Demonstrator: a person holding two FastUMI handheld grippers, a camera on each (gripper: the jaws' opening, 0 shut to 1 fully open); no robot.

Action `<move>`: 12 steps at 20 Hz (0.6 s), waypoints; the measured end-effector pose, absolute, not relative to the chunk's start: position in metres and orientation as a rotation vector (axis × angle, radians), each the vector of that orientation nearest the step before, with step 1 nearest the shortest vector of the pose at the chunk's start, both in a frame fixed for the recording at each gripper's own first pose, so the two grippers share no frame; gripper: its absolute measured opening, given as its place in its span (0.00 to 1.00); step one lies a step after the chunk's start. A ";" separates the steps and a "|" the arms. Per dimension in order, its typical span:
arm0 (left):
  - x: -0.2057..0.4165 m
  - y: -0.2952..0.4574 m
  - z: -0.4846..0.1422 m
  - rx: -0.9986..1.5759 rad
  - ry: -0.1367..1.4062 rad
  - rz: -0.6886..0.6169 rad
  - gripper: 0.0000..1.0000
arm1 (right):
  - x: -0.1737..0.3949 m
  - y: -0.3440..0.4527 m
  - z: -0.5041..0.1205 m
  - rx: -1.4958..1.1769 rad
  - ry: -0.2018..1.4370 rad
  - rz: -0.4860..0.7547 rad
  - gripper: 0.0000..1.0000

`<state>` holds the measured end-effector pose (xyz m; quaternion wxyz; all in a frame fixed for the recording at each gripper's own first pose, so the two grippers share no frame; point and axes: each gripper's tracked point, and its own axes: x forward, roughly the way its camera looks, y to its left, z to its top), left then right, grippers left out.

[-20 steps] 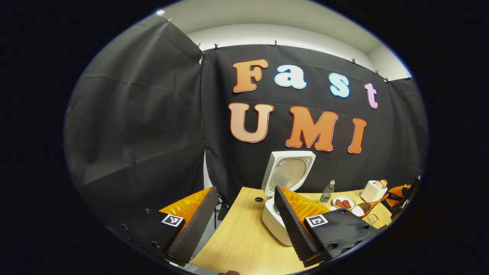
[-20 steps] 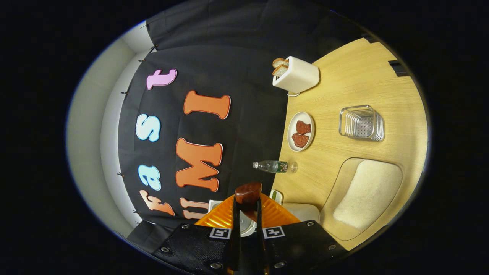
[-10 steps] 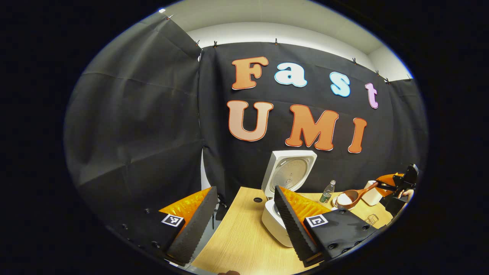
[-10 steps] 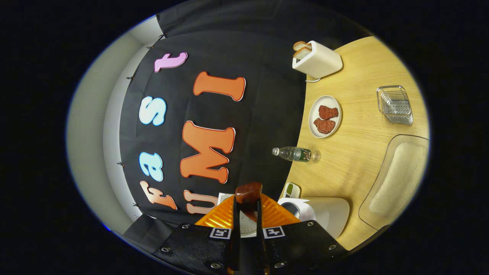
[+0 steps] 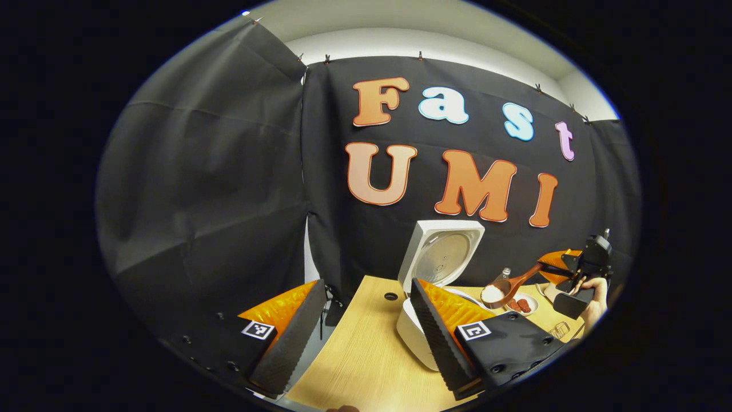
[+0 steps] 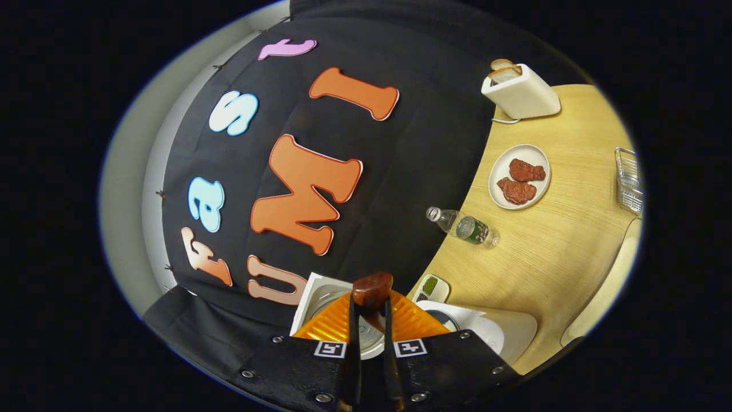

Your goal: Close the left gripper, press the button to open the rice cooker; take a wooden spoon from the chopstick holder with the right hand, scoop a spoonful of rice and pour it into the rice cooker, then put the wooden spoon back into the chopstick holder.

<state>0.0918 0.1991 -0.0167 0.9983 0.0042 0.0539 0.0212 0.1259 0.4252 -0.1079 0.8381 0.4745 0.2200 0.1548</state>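
The white rice cooker (image 5: 413, 335) stands on the wooden table with its lid (image 5: 441, 257) up. My left gripper (image 5: 366, 337) hangs open in front of it, nothing between its fingers. In the left gripper view the wooden spoon (image 5: 503, 289) carries a heap of white rice in the air just right of the cooker's lid, its handle in the right gripper (image 5: 563, 266) held by a hand (image 5: 595, 294). In the right gripper view my right gripper (image 6: 370, 326) is shut on the spoon's handle end (image 6: 372, 289), above the cooker's lid (image 6: 314, 292) and its body (image 6: 497, 332).
A plate of red meat (image 6: 519, 176), a lying water bottle (image 6: 464, 225) and a toaster with bread (image 6: 521, 94) sit along the table's back. A metal wire holder (image 6: 629, 180) is at the right edge. A small white dish with green (image 6: 430, 286) lies beside the cooker.
The right gripper has lifted the rice-filled spoon off the table and carried it up and toward the rice cooker. The left gripper has barely moved and stays open.
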 end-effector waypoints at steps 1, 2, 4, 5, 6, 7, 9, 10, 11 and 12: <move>0.093 0.201 -0.016 0.012 0.110 0.047 1.00 | 0.130 0.430 -0.107 0.981 0.460 0.331 0.16; 0.095 0.202 -0.016 0.015 0.111 0.051 1.00 | 0.134 0.433 -0.107 0.959 0.454 0.333 0.16; 0.100 0.203 -0.018 0.011 0.113 0.055 1.00 | 0.138 0.439 -0.106 0.919 0.446 0.341 0.16; 0.101 0.203 -0.019 0.004 0.112 0.050 1.00 | 0.140 0.443 -0.106 0.900 0.443 0.347 0.16; 0.102 0.202 -0.018 -0.001 0.112 0.047 1.00 | 0.140 0.445 -0.105 0.879 0.438 0.353 0.16; 0.102 0.202 -0.019 -0.003 0.112 0.046 1.00 | 0.141 0.447 -0.105 0.855 0.432 0.357 0.16; 0.103 0.203 -0.020 0.004 0.112 0.050 1.00 | 0.143 0.452 -0.105 0.801 0.416 0.367 0.16; 0.104 0.202 -0.020 0.006 0.112 0.051 1.00 | 0.143 0.456 -0.102 0.775 0.408 0.371 0.16; 0.105 0.202 -0.020 0.007 0.114 0.052 1.00 | 0.144 0.456 -0.102 0.751 0.401 0.378 0.16; 0.105 0.202 -0.021 0.007 0.116 0.053 1.00 | 0.144 0.459 -0.102 0.734 0.397 0.383 0.16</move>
